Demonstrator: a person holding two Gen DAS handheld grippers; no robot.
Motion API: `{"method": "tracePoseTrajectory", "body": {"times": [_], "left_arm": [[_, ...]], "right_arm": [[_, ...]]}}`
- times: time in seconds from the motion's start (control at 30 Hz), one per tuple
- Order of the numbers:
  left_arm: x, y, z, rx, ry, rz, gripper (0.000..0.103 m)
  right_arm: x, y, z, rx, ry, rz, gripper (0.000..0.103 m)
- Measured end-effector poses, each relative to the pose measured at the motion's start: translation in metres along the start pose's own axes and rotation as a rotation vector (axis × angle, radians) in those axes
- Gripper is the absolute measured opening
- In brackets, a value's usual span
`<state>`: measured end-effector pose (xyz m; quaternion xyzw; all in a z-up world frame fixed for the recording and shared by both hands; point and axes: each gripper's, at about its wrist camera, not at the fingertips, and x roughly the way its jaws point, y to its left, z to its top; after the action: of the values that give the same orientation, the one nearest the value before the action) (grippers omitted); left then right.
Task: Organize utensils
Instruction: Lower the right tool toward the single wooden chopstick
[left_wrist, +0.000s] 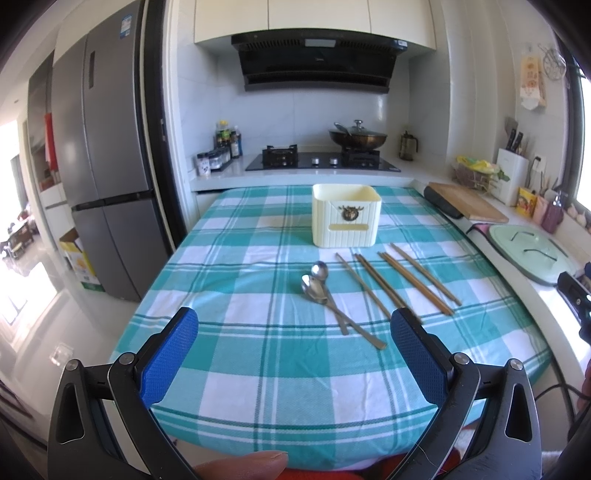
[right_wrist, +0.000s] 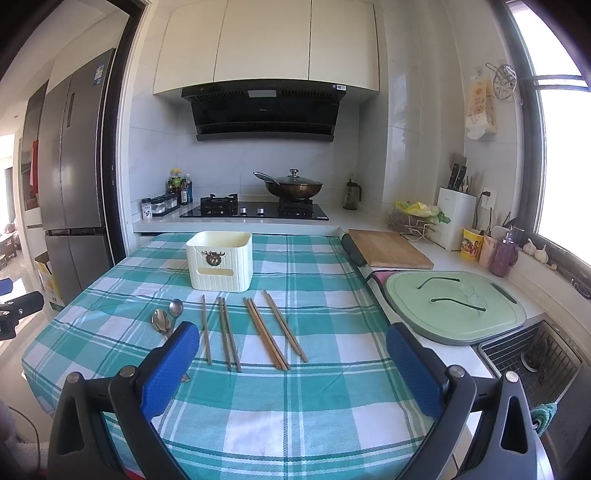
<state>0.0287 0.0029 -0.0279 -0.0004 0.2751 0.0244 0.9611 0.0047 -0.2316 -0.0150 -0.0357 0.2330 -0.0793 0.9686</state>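
Nearest, left gripper (left_wrist: 294, 347) and right gripper (right_wrist: 291, 352) — blue-padded jaws spread wide, holding nothing, above the teal-and-white checked tablecloth (left_wrist: 258, 369). Next, two steel spoons (left_wrist: 317, 286), overlapping; just beside them, brown wooden chopsticks (right_wrist: 255, 328) in loose pairs. Farthest, cream ribbed plastic utensil holder (right_wrist: 220, 260) — upright, its contents not visible.

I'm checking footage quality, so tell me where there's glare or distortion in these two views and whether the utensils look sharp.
Left wrist view: the floor by the fridge is blown out, and the fisheye bows the tablecloth edges; spoons look sharp. Right wrist view: the window is overexposed at right, cabinets curve, and the chopsticks are crisp.
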Motion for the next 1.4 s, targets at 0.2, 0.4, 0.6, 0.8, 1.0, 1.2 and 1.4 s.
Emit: {"method": "tracePoseTrajectory", "body": {"times": [0.2, 0.4, 0.6, 0.8, 1.0, 1.2, 1.4], "left_arm": [[0.036, -0.013, 0.003, 0.007, 0.07, 0.009, 0.103], [0.11, -0.034, -0.006, -0.034, 0.184, -0.007, 0.103], [0.194, -0.054, -0.021, -0.069, 0.305, 0.073, 0.103], [0.24, -0.072, -0.031, -0.029, 0.36, 0.149, 0.103], [0.253, -0.074, -0.044, 0.004, 0.387, 0.17, 0.103], [0.249, -0.065, -0.048, 0.012, 0.391, 0.153, 0.103], [0.248, -0.043, -0.055, -0.021, 0.411, 0.14, 0.103]], "right_arm": [[0.022, -0.007, -0.005, 0.014, 0.035, -0.007, 0.103], [0.053, -0.012, -0.018, 0.019, 0.08, -0.025, 0.103], [0.085, -0.018, -0.034, 0.025, 0.151, -0.028, 0.103], [0.115, -0.022, -0.043, 0.031, 0.21, -0.023, 0.103], [0.144, -0.029, -0.042, 0.027, 0.24, -0.024, 0.103], [0.199, -0.048, -0.04, 0.065, 0.309, 0.017, 0.103], [0.274, -0.06, -0.045, 0.033, 0.425, 0.061, 0.103]]}}
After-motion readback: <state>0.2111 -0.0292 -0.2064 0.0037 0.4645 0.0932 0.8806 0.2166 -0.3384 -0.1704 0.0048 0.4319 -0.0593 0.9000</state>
